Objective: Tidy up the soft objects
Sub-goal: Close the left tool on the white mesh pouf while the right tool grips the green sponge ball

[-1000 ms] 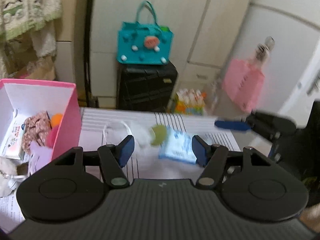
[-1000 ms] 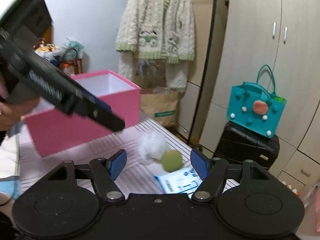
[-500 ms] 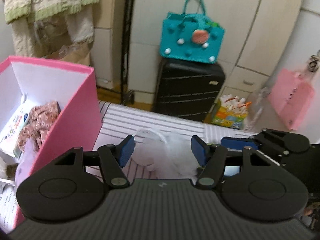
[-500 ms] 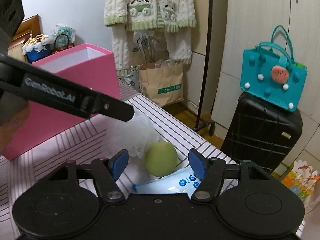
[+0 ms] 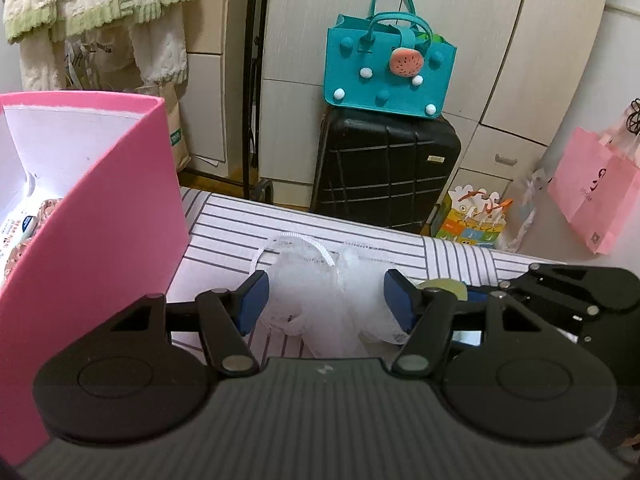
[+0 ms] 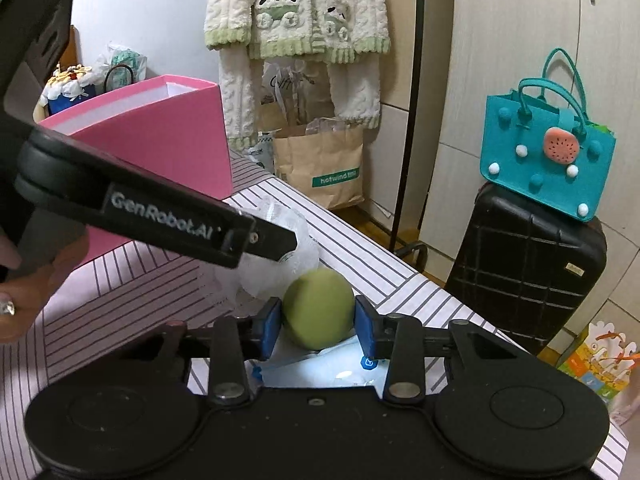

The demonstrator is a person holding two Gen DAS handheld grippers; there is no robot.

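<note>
A white mesh bath puff (image 5: 332, 300) with a cord loop lies on the striped table (image 5: 256, 224). My left gripper (image 5: 325, 296) is open with the puff between its blue pads, which stand apart from it. The puff also shows in the right wrist view (image 6: 280, 248), partly behind the left gripper's body. My right gripper (image 6: 319, 322) is shut on a green soft ball (image 6: 319, 308), both pads touching its sides. The ball peeks out in the left wrist view (image 5: 442, 288). A white and blue wipes pack (image 6: 320, 370) lies under the ball.
A pink box (image 5: 100, 208) holding soft items stands at the left of the table; it also shows in the right wrist view (image 6: 160, 140). Past the table's far edge stand a black suitcase (image 5: 384, 168) with a teal bag (image 5: 390, 68), and a pink paper bag (image 5: 592, 196).
My right gripper has closed in on the green ball and now grips it. My left gripper has moved forward so the white puff lies between its open pads.
</note>
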